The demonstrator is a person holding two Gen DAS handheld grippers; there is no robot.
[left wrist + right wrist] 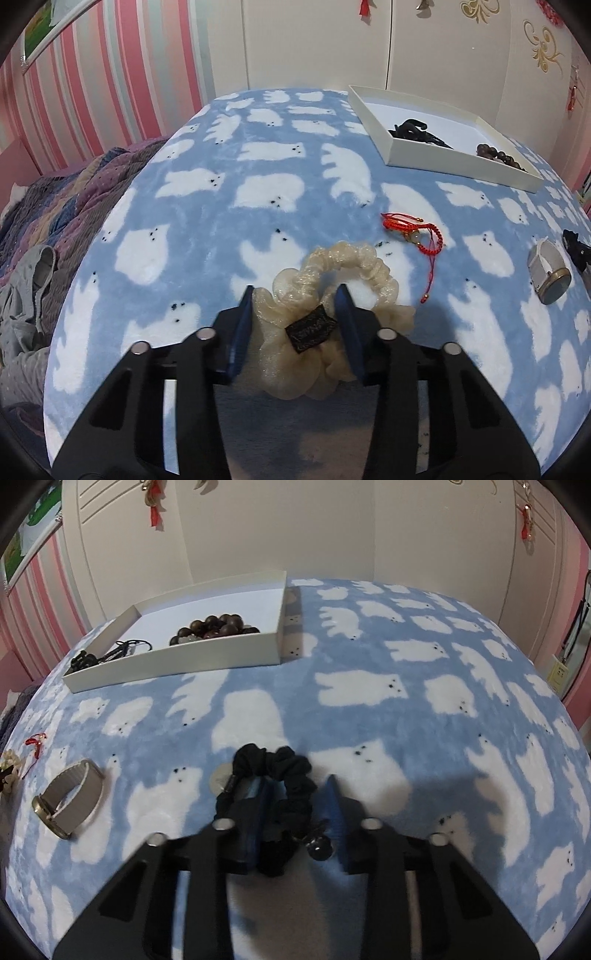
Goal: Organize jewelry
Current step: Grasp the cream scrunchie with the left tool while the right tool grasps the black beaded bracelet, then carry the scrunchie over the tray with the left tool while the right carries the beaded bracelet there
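While both fingers gape, cream scrunchie (332,310) between left gripper (295,295), black scrunchie (280,775) between right gripper (295,786).

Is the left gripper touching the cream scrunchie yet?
Cannot tell. In the left wrist view the left gripper straddles the cream scrunchie, with fabric bunched against both blue fingers, but no actual contact shows plainly.

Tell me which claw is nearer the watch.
Right, by my estimate. The right claw straddles the black scrunchie beside the watch; the left claw sits farther off at the cream scrunchie.
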